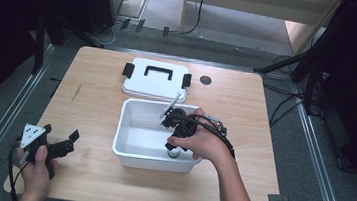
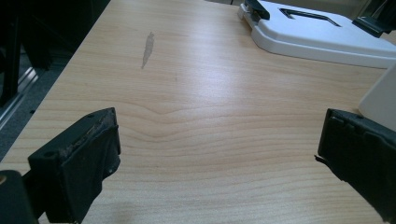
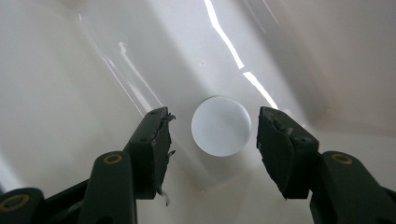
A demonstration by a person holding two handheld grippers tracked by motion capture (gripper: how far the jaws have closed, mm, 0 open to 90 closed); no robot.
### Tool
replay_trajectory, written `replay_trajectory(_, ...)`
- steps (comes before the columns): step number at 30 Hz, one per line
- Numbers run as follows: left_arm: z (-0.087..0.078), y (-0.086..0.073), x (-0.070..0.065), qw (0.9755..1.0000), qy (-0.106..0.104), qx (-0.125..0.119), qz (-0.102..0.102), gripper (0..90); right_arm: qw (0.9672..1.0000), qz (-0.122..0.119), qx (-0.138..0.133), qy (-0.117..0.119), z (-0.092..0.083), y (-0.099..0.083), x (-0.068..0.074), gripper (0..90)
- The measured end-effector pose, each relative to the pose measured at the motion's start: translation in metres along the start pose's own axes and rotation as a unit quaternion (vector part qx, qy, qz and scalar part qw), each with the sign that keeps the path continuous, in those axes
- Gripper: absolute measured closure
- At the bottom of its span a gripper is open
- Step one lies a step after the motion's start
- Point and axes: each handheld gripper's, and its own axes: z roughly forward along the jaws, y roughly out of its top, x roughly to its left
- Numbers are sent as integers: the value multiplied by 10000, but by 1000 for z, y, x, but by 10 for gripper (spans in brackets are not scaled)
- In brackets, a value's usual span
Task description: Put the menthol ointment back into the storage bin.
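The right gripper [image 1: 173, 149] reaches down into the white bin [image 1: 130, 153] at the table's centre, its 2 jaws released and standing either side of a round white cap [image 3: 221, 126] near the bin's 5 o'clock corner, not touching it. The left gripper [image 1: 60, 138] rests over the wooden table [image 1: 91, 96] at 8 o'clock, jaws spread wide on nothing. The white lid [image 1: 156, 80] lies flat at the bin's 12 o'clock, just beside it.

Even overhead light falls on the wooden table [image 1: 91, 96], while the surroundings lie in deep shadow. Bright glare streaks cross the white bin [image 3: 224, 42] wall in the right gripper view. The near jaws look soft and slightly blurred in both gripper views.
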Motion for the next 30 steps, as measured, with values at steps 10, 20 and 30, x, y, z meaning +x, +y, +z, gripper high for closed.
replay_trajectory(10,0,0,1,10000,-1,-41,-63,0,9979,119,-614,-149,-41,-3,5,369)
replay_trajectory(20,-1,0,2,9999,9,-51,-104,0,9895,659,-1261,-233,-58,-29,-6,243)
replay_trajectory(30,0,0,0,10000,37,-36,-23,0,9772,1095,-1802,-250,-50,-77,-23,186)
